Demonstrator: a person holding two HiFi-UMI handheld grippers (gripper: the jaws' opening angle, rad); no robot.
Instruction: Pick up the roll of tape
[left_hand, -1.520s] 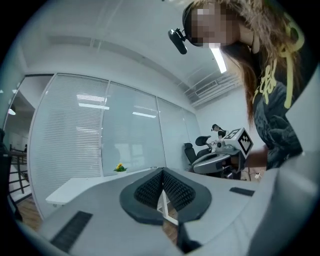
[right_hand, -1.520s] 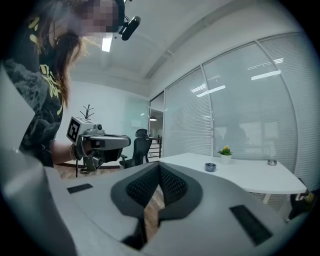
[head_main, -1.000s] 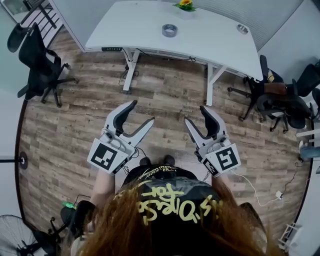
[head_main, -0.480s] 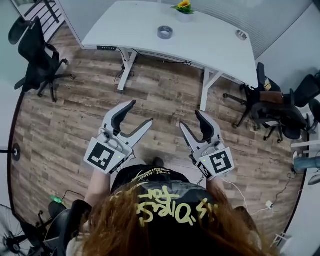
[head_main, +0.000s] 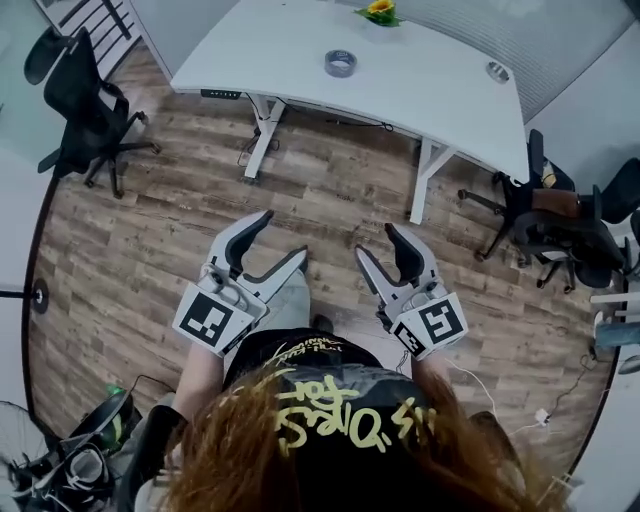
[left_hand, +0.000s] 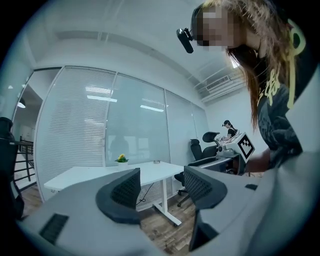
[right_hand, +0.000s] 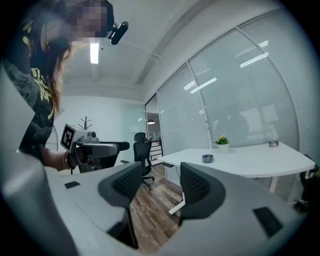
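The grey roll of tape (head_main: 340, 63) lies flat near the middle of the white table (head_main: 420, 90), far ahead of both grippers. The right gripper view also shows the tape (right_hand: 207, 158) on the table (right_hand: 250, 162), beyond the jaws. My left gripper (head_main: 282, 236) and right gripper (head_main: 377, 241) hover side by side over the wood floor, close to the person's body, pointing level toward the table. Both stand open with nothing between the jaws, as seen at the left gripper (left_hand: 160, 187) and the right gripper (right_hand: 157, 187). The left gripper view does not show the tape.
A potted yellow flower (head_main: 380, 8) and a small round dish (head_main: 497, 71) share the table. A black office chair (head_main: 85, 100) stands at the left, more chairs (head_main: 560, 210) at the right, a fan (head_main: 40, 470) at the bottom left. Cables trail under the table.
Both grippers have sunk slightly toward the person, the right one drifting a little left. A leg has stepped forward between them. The jaws stand as wide as before.
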